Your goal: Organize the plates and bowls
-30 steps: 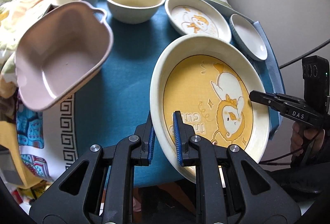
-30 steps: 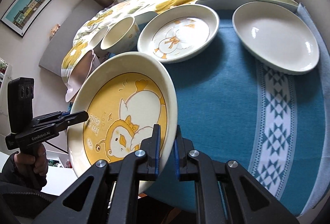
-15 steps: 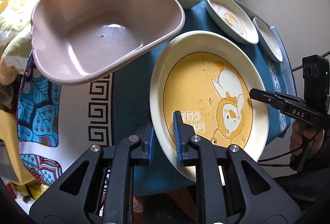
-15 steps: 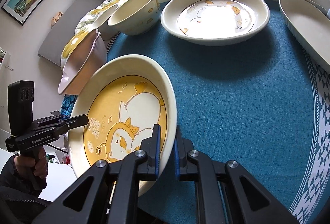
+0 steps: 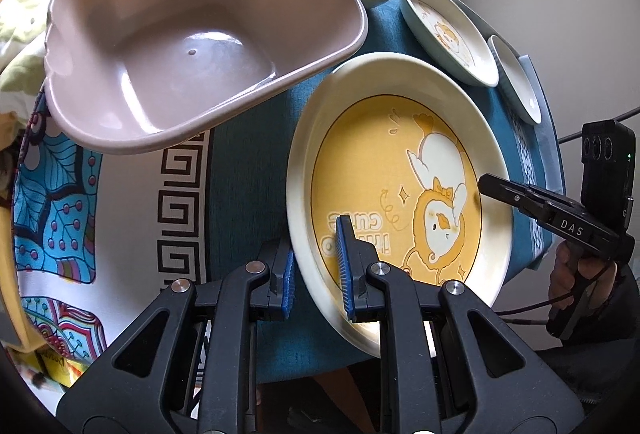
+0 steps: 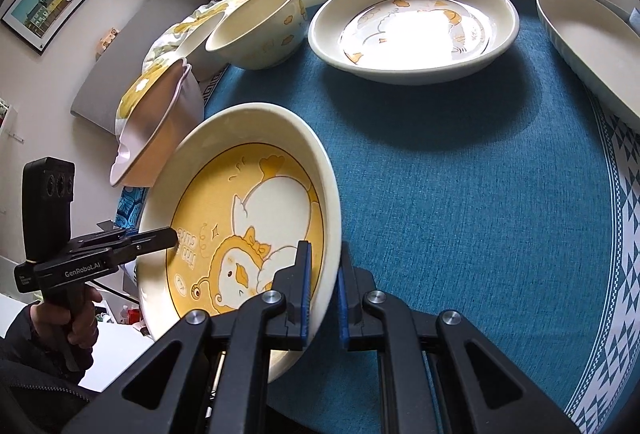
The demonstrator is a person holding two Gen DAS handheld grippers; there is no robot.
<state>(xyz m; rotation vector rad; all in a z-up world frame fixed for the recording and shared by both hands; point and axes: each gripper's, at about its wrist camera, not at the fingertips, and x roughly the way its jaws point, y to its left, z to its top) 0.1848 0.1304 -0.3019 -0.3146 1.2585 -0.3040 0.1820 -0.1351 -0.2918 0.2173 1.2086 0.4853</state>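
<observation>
"das" is printed on the right gripper [image 5: 494, 190], "genrobot.ai" on the left gripper [image 6: 170, 234], and "i'm cute" on the yellow plate [image 6: 240, 218].

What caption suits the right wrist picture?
Both grippers clamp a yellow duck plate over the blue tablecloth.

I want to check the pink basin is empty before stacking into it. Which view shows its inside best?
The left wrist view: the pink basin faces the camera, its whole inside bare. The right wrist view shows only its tilted rim and outer wall, edge-on.
</observation>
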